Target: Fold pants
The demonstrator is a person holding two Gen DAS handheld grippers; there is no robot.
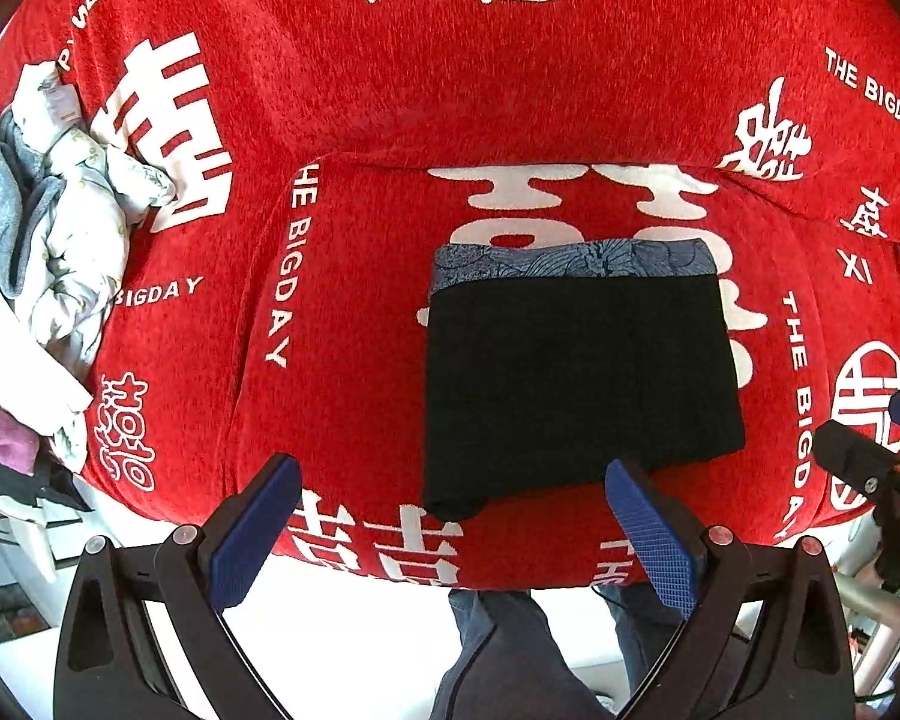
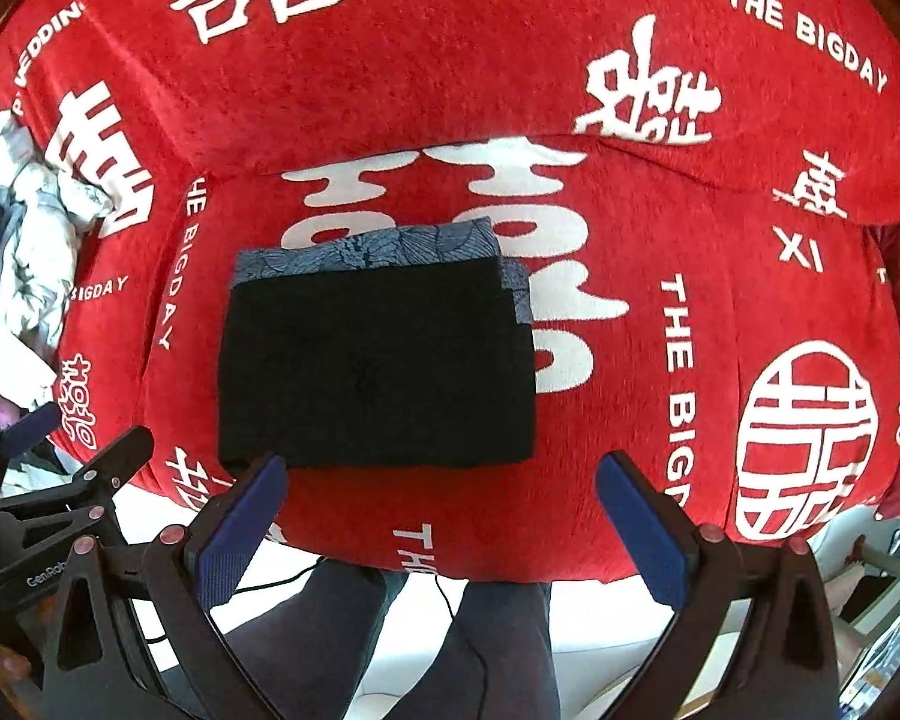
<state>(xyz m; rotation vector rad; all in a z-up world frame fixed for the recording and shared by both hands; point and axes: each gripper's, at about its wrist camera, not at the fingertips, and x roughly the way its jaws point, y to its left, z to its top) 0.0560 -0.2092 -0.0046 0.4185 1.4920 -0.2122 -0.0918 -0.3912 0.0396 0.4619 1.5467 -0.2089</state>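
Both grippers, left gripper point(image 1: 450, 516) and right gripper point(image 2: 441, 504), hover with fingers spread wide and empty just short of the black pants point(image 1: 576, 384), folded square atop a blue patterned garment point(image 1: 570, 261) on the red sofa point(image 1: 342, 312), so only gentle edge-squaring seems left.

Each claw point(image 1: 450, 531) point(image 2: 441, 525) is built from black arms, blue ribbed pads point(image 1: 654, 540), and pinkish round screws point(image 2: 171, 536).

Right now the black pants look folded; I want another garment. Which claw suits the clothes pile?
Left, likely: the clothes pile lies at the left end of the sofa, nearer the left claw; the right claw, also open, sits farther right.
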